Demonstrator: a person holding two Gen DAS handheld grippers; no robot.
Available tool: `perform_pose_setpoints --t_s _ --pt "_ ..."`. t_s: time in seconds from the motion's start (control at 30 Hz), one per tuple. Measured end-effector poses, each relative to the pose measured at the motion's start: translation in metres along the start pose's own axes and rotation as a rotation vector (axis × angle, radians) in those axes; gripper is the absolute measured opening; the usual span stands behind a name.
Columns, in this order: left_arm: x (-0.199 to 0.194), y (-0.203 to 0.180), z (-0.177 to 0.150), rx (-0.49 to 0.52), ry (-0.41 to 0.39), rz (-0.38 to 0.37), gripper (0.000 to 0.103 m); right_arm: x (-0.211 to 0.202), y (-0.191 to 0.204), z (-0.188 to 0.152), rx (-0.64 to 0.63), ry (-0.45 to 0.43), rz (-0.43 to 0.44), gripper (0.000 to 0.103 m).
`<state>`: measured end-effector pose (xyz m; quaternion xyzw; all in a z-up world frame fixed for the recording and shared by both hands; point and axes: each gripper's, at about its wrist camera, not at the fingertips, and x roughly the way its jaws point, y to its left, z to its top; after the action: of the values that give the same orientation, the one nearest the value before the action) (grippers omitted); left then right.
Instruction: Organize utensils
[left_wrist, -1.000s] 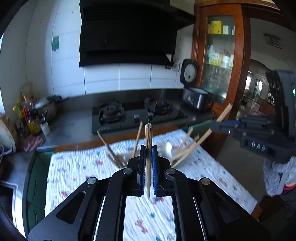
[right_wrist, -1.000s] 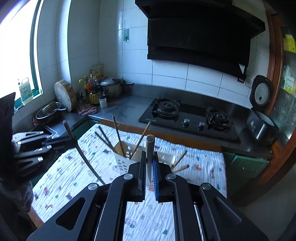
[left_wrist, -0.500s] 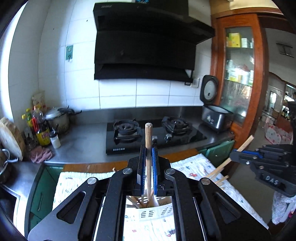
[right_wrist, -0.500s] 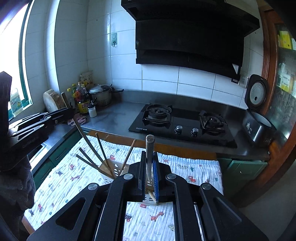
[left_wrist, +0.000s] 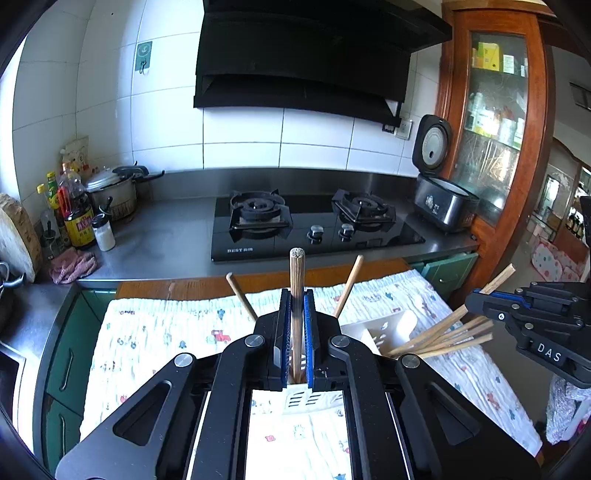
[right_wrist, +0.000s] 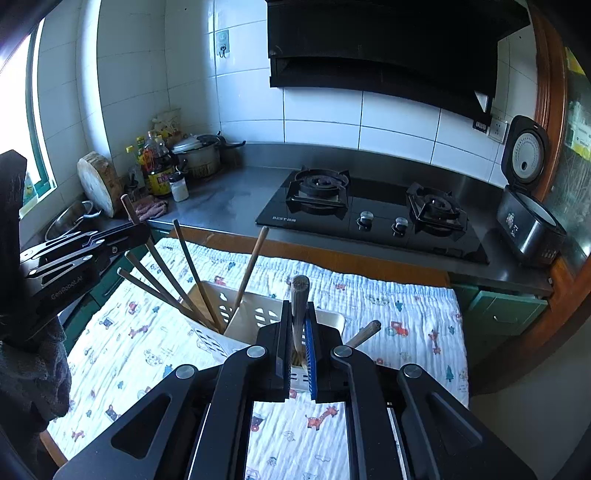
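A wooden chopstick (left_wrist: 296, 295) is gripped upright in each closed tool (left_wrist: 296, 339) above the white slotted plastic holder (right_wrist: 255, 314) at frame centre, likely awaiting lowering and release.

Two wooden chopsticks, each clamped upright: a pale one (left_wrist: 297, 291) with its lower end down in the white slotted holder (left_wrist: 384, 329), a darker one (right_wrist: 298, 302) likewise over the holder (right_wrist: 255, 314). More chopsticks (right_wrist: 168, 277) standing in the holder, leaning outward in a fan from its near corner; another (right_wrist: 364, 333) poking out beside its far side. Holder upright on the printed cloth (right_wrist: 406, 314).
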<state>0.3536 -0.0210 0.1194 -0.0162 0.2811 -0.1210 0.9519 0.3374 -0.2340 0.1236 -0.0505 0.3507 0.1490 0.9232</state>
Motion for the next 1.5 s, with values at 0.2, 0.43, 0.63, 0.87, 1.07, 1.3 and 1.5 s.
perform_pose_setpoints --t_s 0.2,0.43,0.63,0.87,1.07,1.3,1.5 --pt "0.008 0.004 -0.007 -0.001 0.029 0.000 0.006 0.013 0.001 -0.005 0.002 0.028 0.000 0.007" --pt "0.013 0.004 -0.012 -0.002 0.053 0.003 0.006 0.021 0.001 -0.011 0.003 0.045 0.001 0.008" --pt "0.009 0.000 -0.013 0.009 0.039 0.006 0.007 0.020 0.001 -0.012 0.000 0.037 -0.005 0.013" --pt "-0.004 -0.003 -0.012 0.018 0.023 0.006 0.013 0.008 0.001 -0.013 0.001 0.014 -0.007 0.033" --pt "-0.021 -0.004 -0.014 0.018 -0.002 0.019 0.036 -0.011 0.004 -0.014 -0.016 -0.021 -0.037 0.050" --pt "-0.046 -0.006 -0.018 0.024 -0.035 0.029 0.054 -0.033 0.004 -0.017 -0.020 -0.053 -0.058 0.063" --pt "-0.070 -0.006 -0.024 0.028 -0.064 0.051 0.072 -0.048 0.008 -0.025 -0.026 -0.071 -0.067 0.072"
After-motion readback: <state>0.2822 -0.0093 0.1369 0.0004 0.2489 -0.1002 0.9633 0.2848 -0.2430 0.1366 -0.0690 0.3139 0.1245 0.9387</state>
